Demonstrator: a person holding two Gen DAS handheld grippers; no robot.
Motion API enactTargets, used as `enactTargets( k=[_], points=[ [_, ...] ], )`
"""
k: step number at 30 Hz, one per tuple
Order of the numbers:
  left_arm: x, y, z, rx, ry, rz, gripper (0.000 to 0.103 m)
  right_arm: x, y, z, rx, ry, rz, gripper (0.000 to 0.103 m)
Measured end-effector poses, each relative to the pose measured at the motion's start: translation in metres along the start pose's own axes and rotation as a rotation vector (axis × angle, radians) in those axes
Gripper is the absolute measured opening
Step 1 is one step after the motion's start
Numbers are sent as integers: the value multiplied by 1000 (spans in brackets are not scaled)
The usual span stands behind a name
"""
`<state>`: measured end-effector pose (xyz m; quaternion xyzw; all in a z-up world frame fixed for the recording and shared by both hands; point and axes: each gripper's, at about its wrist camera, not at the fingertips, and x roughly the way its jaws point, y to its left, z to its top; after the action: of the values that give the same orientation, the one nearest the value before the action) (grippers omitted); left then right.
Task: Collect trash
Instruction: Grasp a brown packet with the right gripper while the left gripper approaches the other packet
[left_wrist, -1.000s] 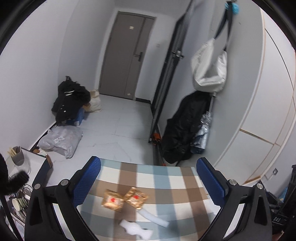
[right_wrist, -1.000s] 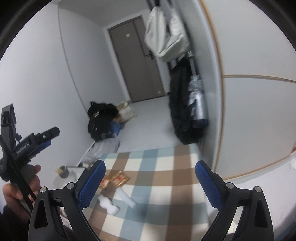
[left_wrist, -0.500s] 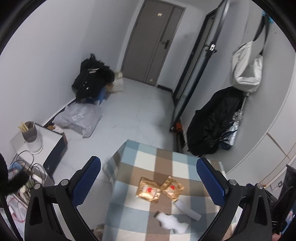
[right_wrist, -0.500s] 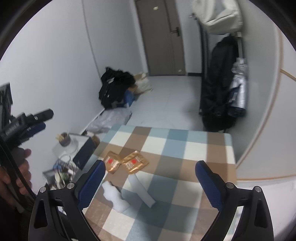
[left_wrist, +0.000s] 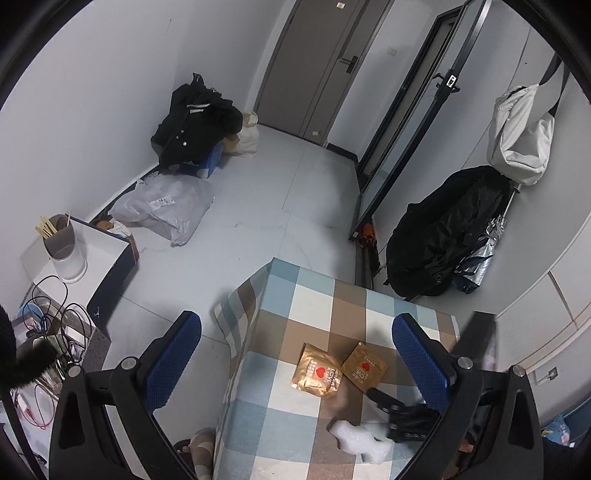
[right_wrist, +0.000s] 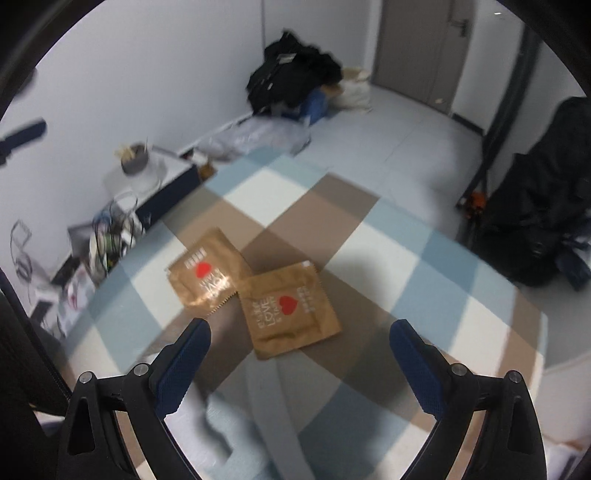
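Checked tablecloth (right_wrist: 406, 251), 2 flat gold packets (right_wrist: 291, 306)

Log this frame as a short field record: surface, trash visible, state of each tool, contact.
surface: table with checked cloth
trash: two gold packets with red hearts, corners overlapping; white foam piece near the table's front edge
left tool: open, empty, high above the table's left edge
right tool: open, empty, low over the nearer packet
contact: none visible
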<state>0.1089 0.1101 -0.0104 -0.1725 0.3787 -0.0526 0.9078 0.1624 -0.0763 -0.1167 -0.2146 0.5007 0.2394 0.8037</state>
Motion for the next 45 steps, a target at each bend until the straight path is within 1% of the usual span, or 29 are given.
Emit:
enactTargets(
  k=[3,7,9,11,15,18,20,24,25,30,32,35,36,38,40,45],
  points=[
    [1,2,3,-2,-3,13,101,18,-1,4,-13,36,12,97],
    [4,-1,5,27,-5,23,101,32,1,8,-47,56,24,97],
    [7,-4,6,40,1,21,101,36,1,8,-64,70,23,93],
    [8,-5,7,41,4,20,101,36,-1,8,-61,63,42,89],
    [9,-4,9,30,3,1,101,36,-2,11,-79,72,43,88],
    [15,-4,10,17,20,-3,101,36,1,13,-100,73,52,79],
    [17,-3,10,5,33,-9,101,34,4,13,-119,69,59,69],
    [20,-2,10,-15,40,-6,101,32,8,10,-123,61,67,61],
    [20,0,10,-23,44,-6,101,31,7,10,-120,52,67,52],
    [22,6,11,-63,54,-7,101,27,5,4,-107,40,61,48],
    [23,9,11,-79,55,-8,101,25,6,3,-103,31,61,43],
    [24,10,11,-91,58,-3,101,22,3,5,-75,26,71,40],
    [24,10,11,-91,57,-2,101,20,1,5,-64,23,78,38],
    [24,9,11,-86,57,3,101,18,0,5,-50,20,82,27],
    [26,7,10,-78,61,10,101,15,-3,5,-27,19,92,20],
    [32,2,9,-55,78,21,101,4,-16,2,29,3,108,13]
  ],
)
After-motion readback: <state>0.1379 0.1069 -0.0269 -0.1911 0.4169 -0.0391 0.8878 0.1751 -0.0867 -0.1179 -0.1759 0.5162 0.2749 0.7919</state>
